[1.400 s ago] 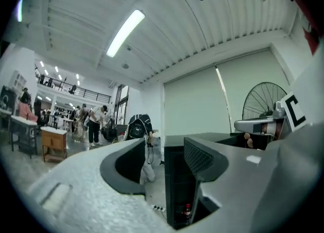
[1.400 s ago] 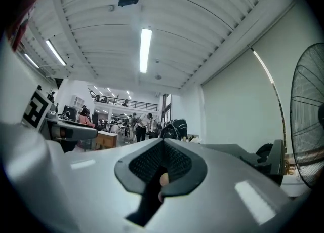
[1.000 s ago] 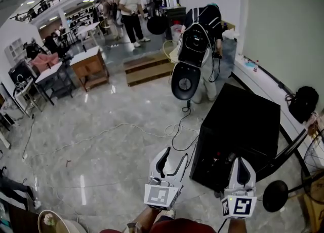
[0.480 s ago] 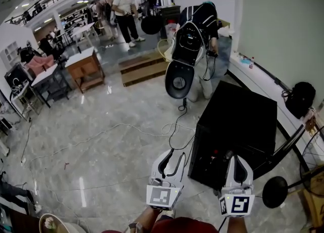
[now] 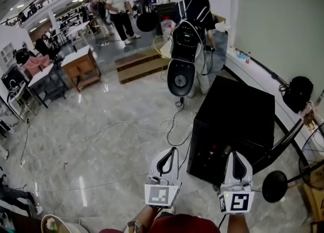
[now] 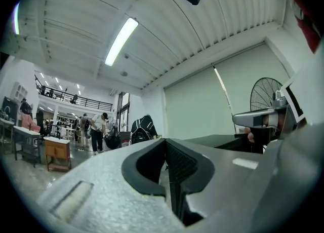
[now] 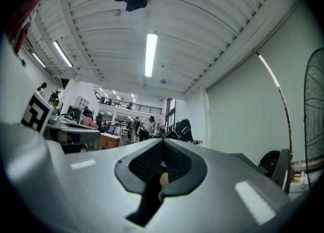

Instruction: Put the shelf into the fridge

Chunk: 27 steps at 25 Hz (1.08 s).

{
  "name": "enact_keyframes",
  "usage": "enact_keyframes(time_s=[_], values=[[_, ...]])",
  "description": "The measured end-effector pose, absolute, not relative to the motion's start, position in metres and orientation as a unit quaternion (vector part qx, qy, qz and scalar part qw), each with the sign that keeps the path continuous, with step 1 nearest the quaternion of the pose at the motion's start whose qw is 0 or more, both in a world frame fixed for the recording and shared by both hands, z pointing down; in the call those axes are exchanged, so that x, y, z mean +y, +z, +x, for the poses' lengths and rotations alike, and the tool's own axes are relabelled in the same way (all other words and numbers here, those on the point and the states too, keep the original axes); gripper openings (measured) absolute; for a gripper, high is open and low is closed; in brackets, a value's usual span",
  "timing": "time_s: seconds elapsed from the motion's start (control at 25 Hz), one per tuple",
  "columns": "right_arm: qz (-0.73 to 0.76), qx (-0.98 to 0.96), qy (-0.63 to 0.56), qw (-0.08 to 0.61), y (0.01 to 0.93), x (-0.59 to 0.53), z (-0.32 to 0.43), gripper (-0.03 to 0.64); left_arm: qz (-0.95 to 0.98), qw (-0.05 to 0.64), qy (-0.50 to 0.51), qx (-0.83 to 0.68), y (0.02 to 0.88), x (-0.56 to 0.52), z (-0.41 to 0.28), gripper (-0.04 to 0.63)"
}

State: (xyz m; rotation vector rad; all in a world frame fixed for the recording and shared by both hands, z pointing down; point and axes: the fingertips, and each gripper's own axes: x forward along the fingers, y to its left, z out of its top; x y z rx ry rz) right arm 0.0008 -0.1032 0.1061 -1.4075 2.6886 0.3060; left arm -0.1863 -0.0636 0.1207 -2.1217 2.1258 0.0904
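The black fridge [image 5: 233, 120] stands on the marble floor just ahead of me, at the right of the head view; its dark front faces my grippers. I see no shelf in any view. My left gripper [image 5: 169, 152] is raised to the left of the fridge, its jaws shut with nothing between them; in the left gripper view the left gripper [image 6: 166, 145] points up and across the hall. My right gripper [image 5: 236, 155] is held up in front of the fridge's near corner. The right gripper [image 7: 162, 145] is shut too, with nothing gripped.
A person [image 5: 196, 11] with a backpack bends over behind the fridge, above a round black disc [image 5: 180, 81]. Cables [image 5: 169, 125] trail over the floor. A fan base [image 5: 275, 186] and black stand are at the right. A wooden table [image 5: 81, 65] and more people are far left.
The left gripper's jaws have gone from wide apart to shut. Both grippers and the fridge sit slightly lower and closer in the head view.
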Motion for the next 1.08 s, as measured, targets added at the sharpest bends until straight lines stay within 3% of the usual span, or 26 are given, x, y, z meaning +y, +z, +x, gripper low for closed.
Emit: enact_keyframes(time_s=[1.08], values=[[-0.473, 0.875, 0.093, 0.038, 0.118, -0.105, 0.013, -0.005, -0.709, 0.071, 0.034, 0.701, 0.127, -0.061, -0.179, 0.006]])
